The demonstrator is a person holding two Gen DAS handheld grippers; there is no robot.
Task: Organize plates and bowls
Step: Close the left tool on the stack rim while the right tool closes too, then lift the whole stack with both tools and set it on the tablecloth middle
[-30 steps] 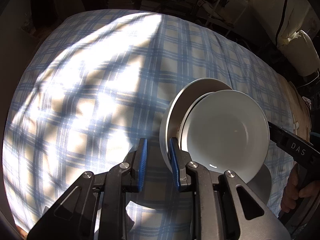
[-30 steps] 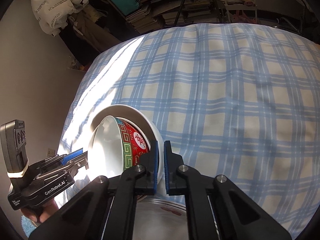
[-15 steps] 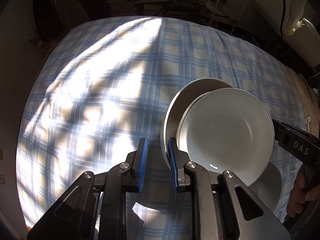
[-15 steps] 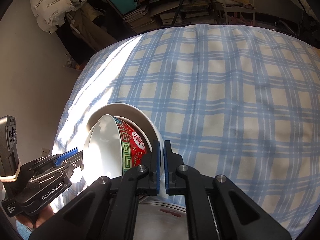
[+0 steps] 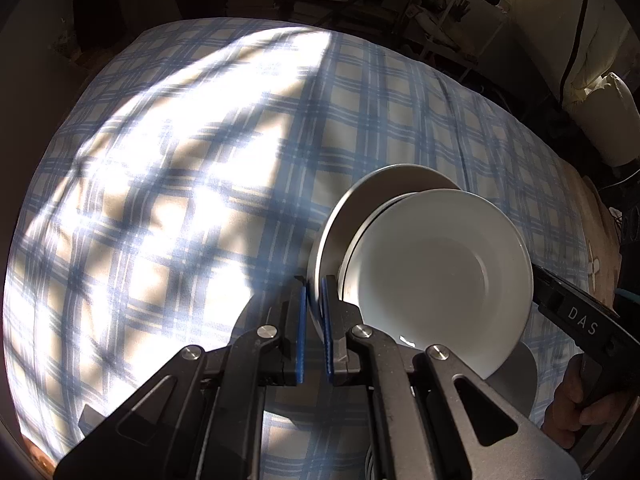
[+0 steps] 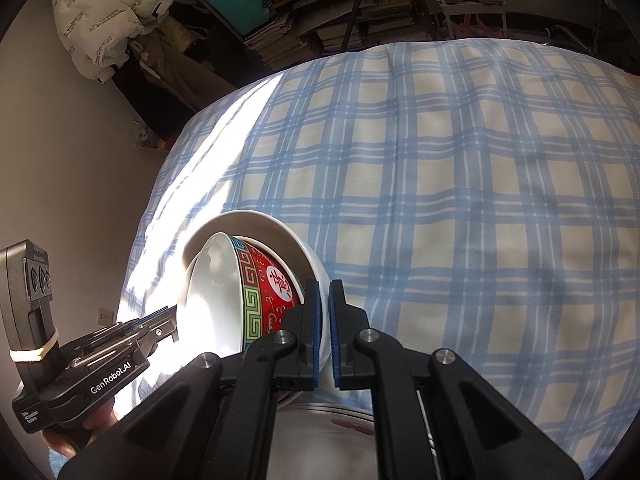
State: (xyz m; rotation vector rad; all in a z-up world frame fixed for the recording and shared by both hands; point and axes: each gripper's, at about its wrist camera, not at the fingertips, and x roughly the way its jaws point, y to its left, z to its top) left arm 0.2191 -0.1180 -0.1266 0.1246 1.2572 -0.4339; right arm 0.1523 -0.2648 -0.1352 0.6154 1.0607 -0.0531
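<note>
The red patterned bowl [image 6: 276, 284] sits nested inside an outer white bowl [image 6: 256, 220], and the pair is held tipped on edge above the blue checked cloth [image 6: 460, 200], near the cloth's front. The left gripper [image 5: 314, 320] is clenched on one side of the white bowl's rim, and the right gripper [image 6: 325, 328] is clenched on the opposite side. That two-sided hold probably keeps the nested pair from swinging or the inner bowl from sliding out while it is carried. It also looks suited to lowering both onto the plates [image 6: 332, 428] directly beneath. Those plates are mostly cut off by the bottom of each view and by the gripper bodies, so their number and the red mark on the top one are hard to make out. From the left wrist the inner bowl shows only its plain white inside. Whether the cloth covers a bench or a bed cannot be told. Strong sunlight washes out the cloth's left part.
</note>
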